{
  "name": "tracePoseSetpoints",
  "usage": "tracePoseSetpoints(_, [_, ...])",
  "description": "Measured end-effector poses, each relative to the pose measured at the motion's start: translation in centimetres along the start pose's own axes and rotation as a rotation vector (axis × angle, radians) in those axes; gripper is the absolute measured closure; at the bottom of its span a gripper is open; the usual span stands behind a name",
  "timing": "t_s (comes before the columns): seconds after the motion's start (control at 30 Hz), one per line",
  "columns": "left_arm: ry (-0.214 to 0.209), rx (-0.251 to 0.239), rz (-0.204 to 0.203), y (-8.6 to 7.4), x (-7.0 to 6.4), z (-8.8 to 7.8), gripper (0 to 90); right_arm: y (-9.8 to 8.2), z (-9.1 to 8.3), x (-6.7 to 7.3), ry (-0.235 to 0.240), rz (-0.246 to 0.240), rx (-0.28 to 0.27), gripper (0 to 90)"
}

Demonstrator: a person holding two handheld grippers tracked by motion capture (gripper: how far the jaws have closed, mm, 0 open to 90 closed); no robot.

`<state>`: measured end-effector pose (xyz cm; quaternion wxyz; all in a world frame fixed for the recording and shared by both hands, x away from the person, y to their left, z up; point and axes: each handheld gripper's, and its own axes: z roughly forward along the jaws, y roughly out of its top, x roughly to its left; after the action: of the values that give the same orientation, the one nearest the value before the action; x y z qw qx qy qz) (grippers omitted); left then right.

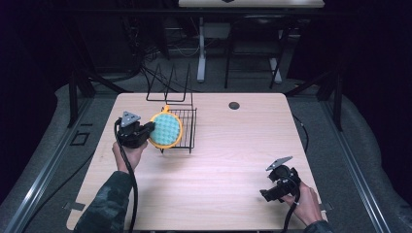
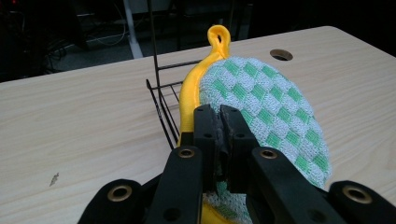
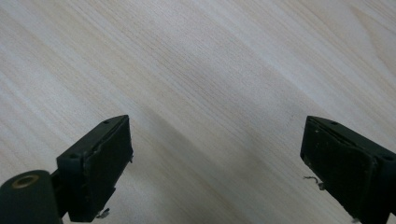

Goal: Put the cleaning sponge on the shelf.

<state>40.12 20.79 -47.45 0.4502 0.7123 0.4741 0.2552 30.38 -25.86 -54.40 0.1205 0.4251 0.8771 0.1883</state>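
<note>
Clamping round potholder (image 2: pixel 271 107) over wire rack (image 1: pixel 187 127), left gripper (image 2: pixel 222 122), right gripper (image 3: pixel 215 163) agape above table (image 1: pixel 218 165)

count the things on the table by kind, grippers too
pot holder: 1
wire rack: 1
hand-held gripper: 2, left and right
total: 4

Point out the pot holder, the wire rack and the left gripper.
pot holder (image 2: pixel 275 112), left gripper view, on its green checked face.
wire rack (image 1: pixel 187 127), high view, on its black wire basket beside the pot holder.
left gripper (image 2: pixel 220 122), left gripper view, between its fingertips, clamped on the pot holder.
</note>
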Motion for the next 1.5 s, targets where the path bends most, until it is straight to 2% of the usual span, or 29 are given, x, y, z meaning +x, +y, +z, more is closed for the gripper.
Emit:
tracePoseSetpoints(0.13, [-0.014, 0.013, -0.001, -0.1, 0.0, 0.7, 86.4, 0.0, 0.0, -0.1, -0.002, 0.001, -0.003, 7.5])
tracePoseSetpoints(0.53, [0.001, 0.028, 0.028, 0.5, -0.6, 2.6, 86.3, -0.1, 0.0, 0.0, -0.007, 0.005, -0.005, 5.2])
tracePoseSetpoints(0.67, [0.013, 0.025, 0.006, 0.2, -0.6, 3.0, 86.3, -0.1, -0.1, 0.0, -0.004, 0.004, -0.005, 5.0])
tracePoseSetpoints(0.83, [0.03, 0.036, 0.001, -0.1, -0.4, 3.6, 86.3, -0.1, -0.1, 0.0, -0.004, 0.003, -0.004, 5.1])
tracePoseSetpoints(1.03, [0.029, 0.047, -0.017, 0.0, -0.4, 4.3, 86.3, 0.0, 0.0, 0.0, -0.002, 0.002, -0.003, 5.3])
tracePoseSetpoints(1.3, [0.019, 0.076, -0.01, 0.2, -0.9, 5.2, 86.2, -0.1, 0.0, 0.0, 0.0, -0.003, -0.002, 5.5])
tracePoseSetpoints(1.5, [0.029, 0.087, 0.001, 0.2, -1.1, 5.7, 86.2, -0.1, 0.1, 0.0, 0.004, -0.009, 0.001, 5.8])
